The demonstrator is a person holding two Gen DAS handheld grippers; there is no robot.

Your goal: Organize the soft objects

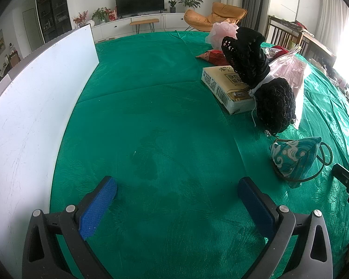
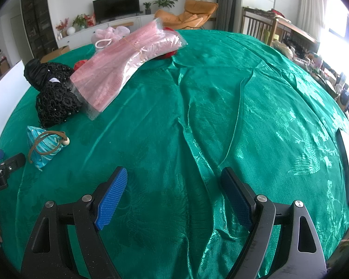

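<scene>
Left tongs (image 1: 176, 190) spread wide, nothing between the blue pads, hovering over bare green table (image 1: 151, 116). Right tongs (image 2: 174, 186) same deal, wide apart over rumpled cloth. Teal patterned pouch (image 1: 290, 158) just ahead-right of the left tongs, ahead-left of the right ones. Further out: black crochet bundle (image 1: 256, 69) leaning on a tissue pack (image 1: 223, 86), then a bag of pink masks (image 2: 118, 65). White board (image 1: 35, 104) off left.
</scene>
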